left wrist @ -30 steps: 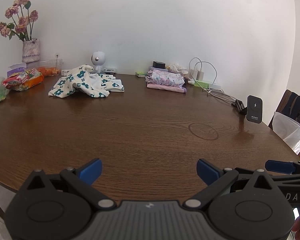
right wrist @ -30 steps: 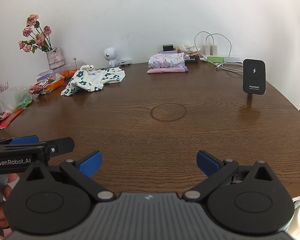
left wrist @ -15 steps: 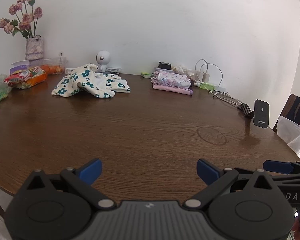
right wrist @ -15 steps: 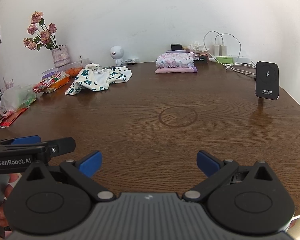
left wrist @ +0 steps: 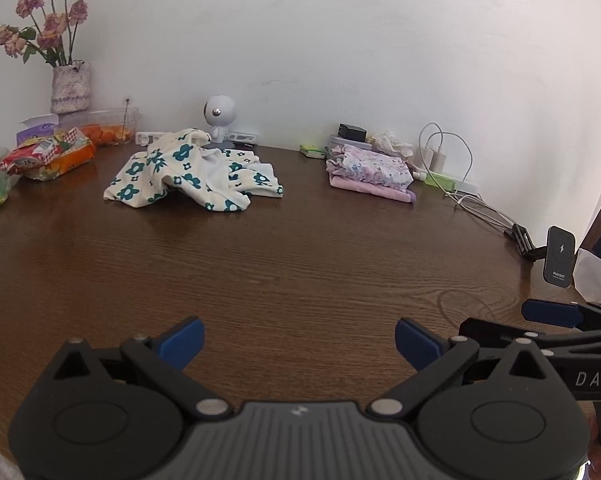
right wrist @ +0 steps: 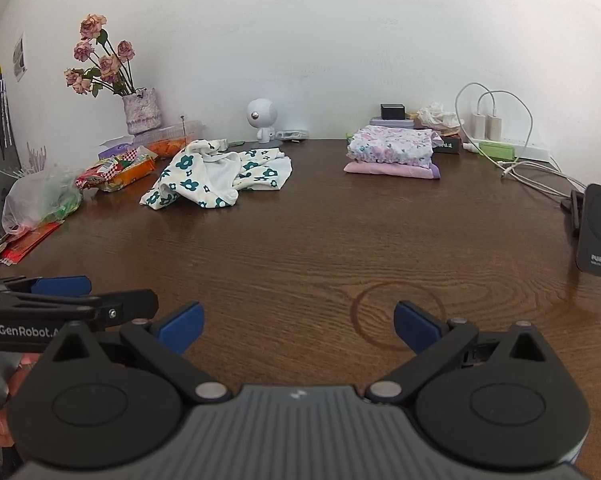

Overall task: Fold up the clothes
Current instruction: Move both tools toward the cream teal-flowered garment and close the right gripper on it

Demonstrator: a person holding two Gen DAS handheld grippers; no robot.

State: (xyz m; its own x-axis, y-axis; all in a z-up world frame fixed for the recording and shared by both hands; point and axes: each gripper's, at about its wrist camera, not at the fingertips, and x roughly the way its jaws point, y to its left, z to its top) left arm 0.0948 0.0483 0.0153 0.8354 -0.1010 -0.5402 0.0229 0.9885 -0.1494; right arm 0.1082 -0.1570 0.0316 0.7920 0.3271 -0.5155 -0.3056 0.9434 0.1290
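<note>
While both tools gape, floral garment lies well ahead.

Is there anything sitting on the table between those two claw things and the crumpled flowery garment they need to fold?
Nothing visible: only bare table lies between the open left gripper, the open right gripper and the crumpled floral garment.

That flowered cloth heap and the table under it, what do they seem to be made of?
The flowered cloth heap looks like soft, thin fabric, perhaps cotton knit: it slumps in loose matte folds, cream with teal printed flowers. The table looks like dark brown wood or wood veneer with a slight sheen: grain lines run across it and window light glints off it. Which of the two cannot be told.
</note>
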